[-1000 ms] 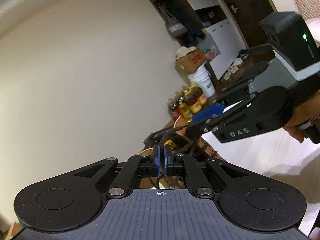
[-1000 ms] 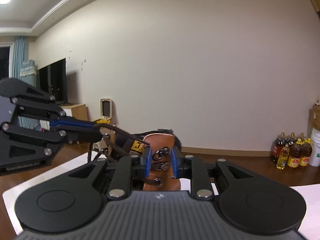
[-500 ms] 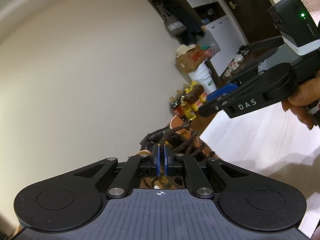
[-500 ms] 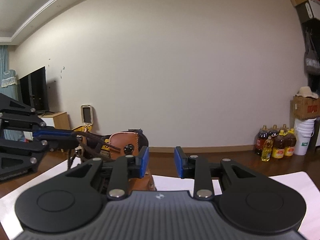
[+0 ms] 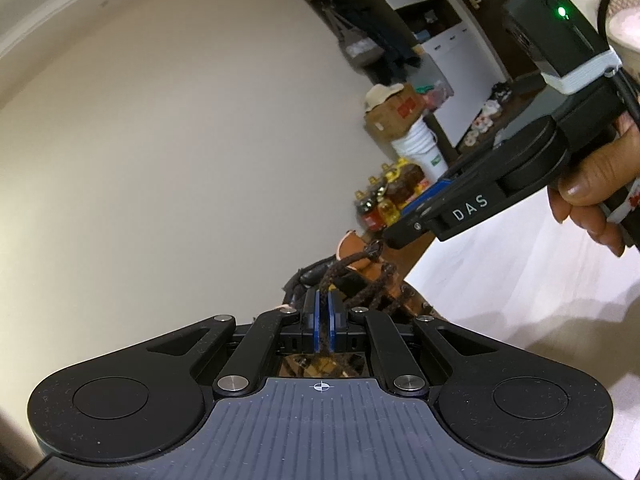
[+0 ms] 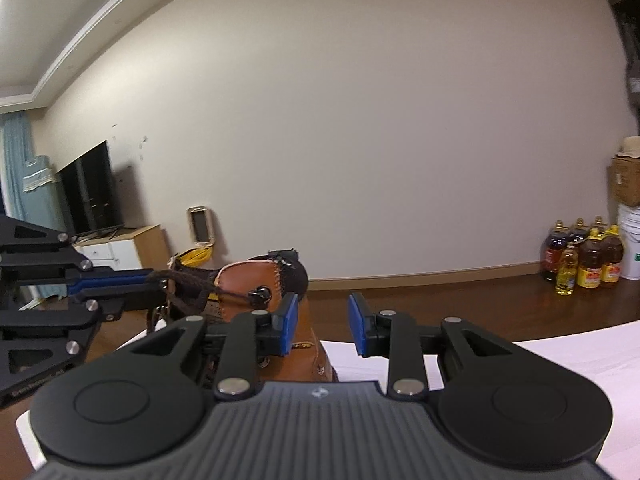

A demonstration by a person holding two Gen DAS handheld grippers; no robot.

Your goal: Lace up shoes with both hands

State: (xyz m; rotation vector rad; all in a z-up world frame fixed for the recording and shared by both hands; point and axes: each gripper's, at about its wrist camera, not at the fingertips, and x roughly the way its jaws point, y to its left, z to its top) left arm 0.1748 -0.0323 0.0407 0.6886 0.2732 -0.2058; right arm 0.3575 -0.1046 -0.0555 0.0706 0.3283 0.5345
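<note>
Left gripper (image 6: pixel 150 280): 2 blue pads pressed together on the dark brown lace (image 6: pixel 192 280), which runs taut to a metal hook (image 6: pixel 262 294) on the boot. Brown leather boot (image 6: pixel 248 284): upright on the white table surface (image 6: pixel 560 348), tongue facing the cameras. Right gripper (image 6: pixel 322 322): pads spread apart, empty, just beside the boot's upper. A hand (image 5: pixel 592 196) grips its handle.

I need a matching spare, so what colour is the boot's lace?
Dark brown lace, clearest in the left wrist view.
</note>
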